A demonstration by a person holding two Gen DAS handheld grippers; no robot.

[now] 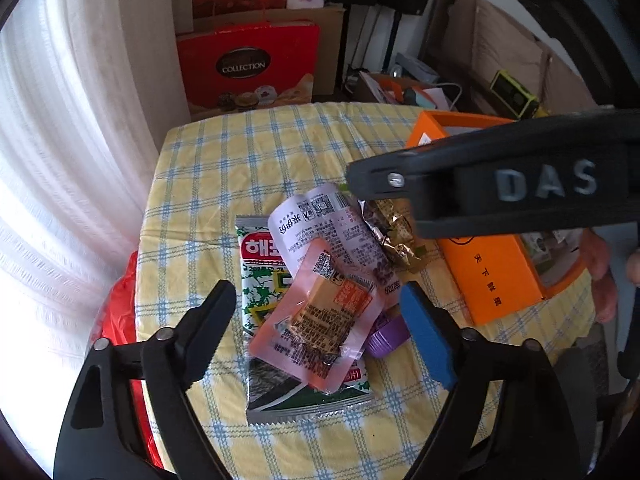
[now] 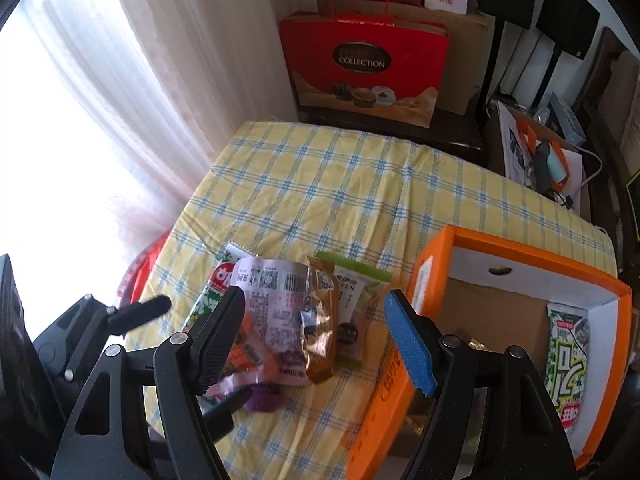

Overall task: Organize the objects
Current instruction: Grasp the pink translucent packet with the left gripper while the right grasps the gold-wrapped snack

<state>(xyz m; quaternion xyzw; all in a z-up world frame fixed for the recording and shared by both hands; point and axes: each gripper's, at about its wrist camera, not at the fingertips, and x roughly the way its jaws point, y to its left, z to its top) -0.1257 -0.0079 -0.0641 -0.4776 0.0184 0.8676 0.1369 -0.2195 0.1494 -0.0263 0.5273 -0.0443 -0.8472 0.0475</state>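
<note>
A pile of snack packets lies on the yellow checked tablecloth (image 1: 248, 152). It holds a green seaweed packet (image 1: 260, 280), a pink clear packet (image 1: 320, 320), a white-purple packet (image 1: 320, 224), a gold wrapper (image 1: 394, 236) and a purple cup (image 1: 386, 336). My left gripper (image 1: 318, 300) hangs open over the pink packet, its pads clear of it. My right gripper (image 2: 316, 300) stands open above the gold wrapper (image 2: 320, 320) and a green-white packet (image 2: 356, 312). One of its fingers (image 1: 380, 176) crosses the left wrist view. An orange box (image 2: 520, 248) at the right holds another seaweed packet (image 2: 568, 360).
A red gift bag (image 1: 248, 64) and cardboard boxes stand behind the table. White curtain (image 1: 60, 160) hangs at the left, with a red plastic bag (image 1: 120, 312) by the table's left edge. A hand (image 1: 600, 272) shows past the orange box (image 1: 492, 280).
</note>
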